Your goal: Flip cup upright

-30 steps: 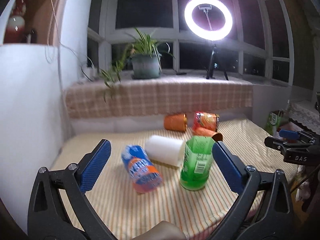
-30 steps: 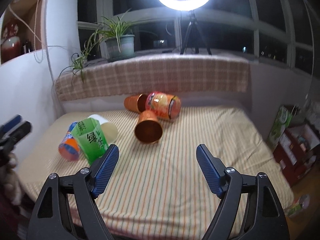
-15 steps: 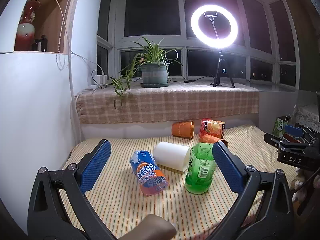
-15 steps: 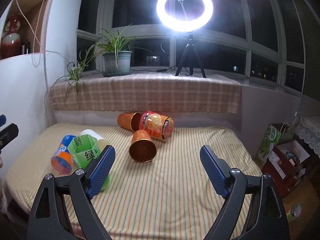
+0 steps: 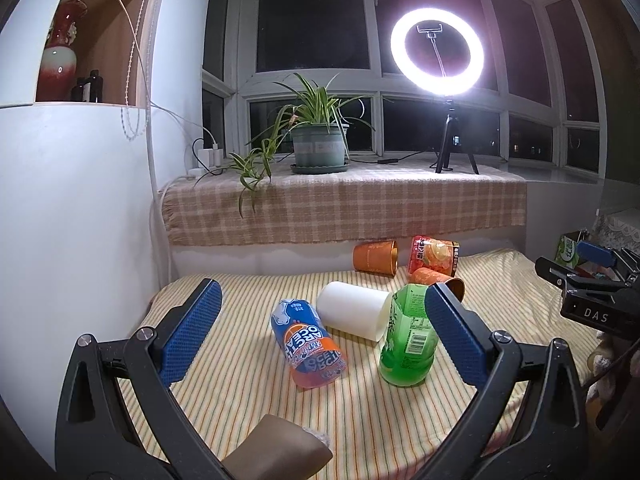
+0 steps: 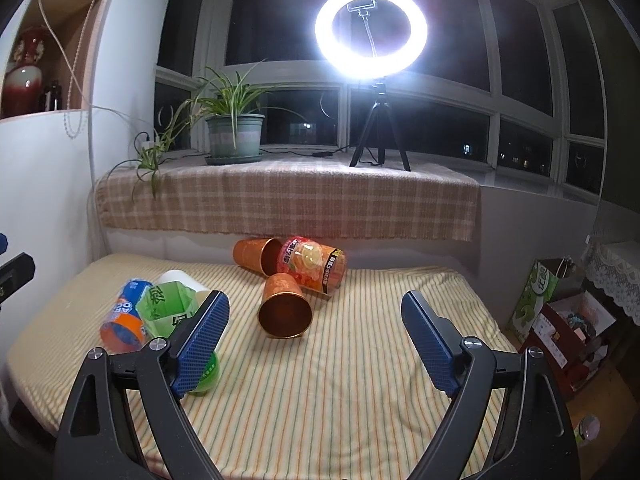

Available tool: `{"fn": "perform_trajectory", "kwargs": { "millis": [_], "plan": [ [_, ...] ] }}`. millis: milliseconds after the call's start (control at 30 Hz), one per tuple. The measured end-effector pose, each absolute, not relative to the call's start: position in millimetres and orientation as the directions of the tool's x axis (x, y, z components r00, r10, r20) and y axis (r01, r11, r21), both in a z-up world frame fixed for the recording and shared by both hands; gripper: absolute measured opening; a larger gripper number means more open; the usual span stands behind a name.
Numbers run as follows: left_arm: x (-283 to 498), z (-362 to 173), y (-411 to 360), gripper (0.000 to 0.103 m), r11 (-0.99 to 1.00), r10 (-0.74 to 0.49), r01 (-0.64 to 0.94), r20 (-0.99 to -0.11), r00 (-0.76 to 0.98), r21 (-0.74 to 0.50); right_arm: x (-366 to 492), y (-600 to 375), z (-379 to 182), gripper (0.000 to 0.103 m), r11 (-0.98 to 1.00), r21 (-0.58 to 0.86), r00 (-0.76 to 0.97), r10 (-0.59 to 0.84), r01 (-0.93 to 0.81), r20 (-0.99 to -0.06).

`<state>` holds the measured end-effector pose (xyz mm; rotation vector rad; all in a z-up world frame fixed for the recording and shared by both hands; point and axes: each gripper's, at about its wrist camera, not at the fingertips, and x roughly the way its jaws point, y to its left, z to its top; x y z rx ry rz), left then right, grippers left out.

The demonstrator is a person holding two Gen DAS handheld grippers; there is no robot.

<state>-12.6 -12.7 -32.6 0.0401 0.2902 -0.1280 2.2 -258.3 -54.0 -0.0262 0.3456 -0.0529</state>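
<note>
Meanwhile, change: over the last second we have pulled both cameras up and level, so the cups sit lower in each view and the blur has gone; no cup has moved.
Left gripper [image 5: 322, 324]: spread wide and holding nothing, hovering short of the cups, with the blue-orange cup [image 5: 309, 349], the white cup [image 5: 354, 315] and the green cup [image 5: 409, 339] framed between its fingers.
Right gripper [image 6: 316, 330]: also spread wide and empty, well back from the copper cup [image 6: 285, 306], whose open mouth faces us.
Cups on the striped cloth [image 6: 360, 380]: the white, blue-orange and copper ones lie on their sides; behind them a second orange cup [image 6: 256, 254] and a printed orange cup [image 6: 313, 265] lie tipped against each other.
Green cup: it stands mouth up, leaning a little, so we judge it needs no flipping.
Meaning for the task: nothing is gripped yet; we judge this a settling pause before choosing a cup.
Likely target: the copper cup for our right side, the white or blue-orange one for our left.
</note>
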Motion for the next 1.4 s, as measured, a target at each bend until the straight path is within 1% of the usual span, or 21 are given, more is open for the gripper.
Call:
{"fn": "perform_trajectory", "kwargs": {
  "millis": [167,800,1400],
  "plan": [
    [-11,-35,-10,0.103,0.992,-0.114,0.126,-0.298,0.948,0.022,0,-259,-54,0.097,0.998,-0.029,0.943,-0.061,0.055,-0.326],
    [-6,-37,-10,0.103,0.997,-0.068,0.079,-0.326,0.943,0.021,2,-261,-56,0.098,0.999,-0.021,0.939,-0.042,0.037,-0.343],
    [-4,-37,-10,0.103,0.997,-0.069,0.081,-0.328,0.942,0.021,5,-269,-64,0.098,0.999,-0.003,0.931,-0.051,0.054,-0.362]
  ]
}}
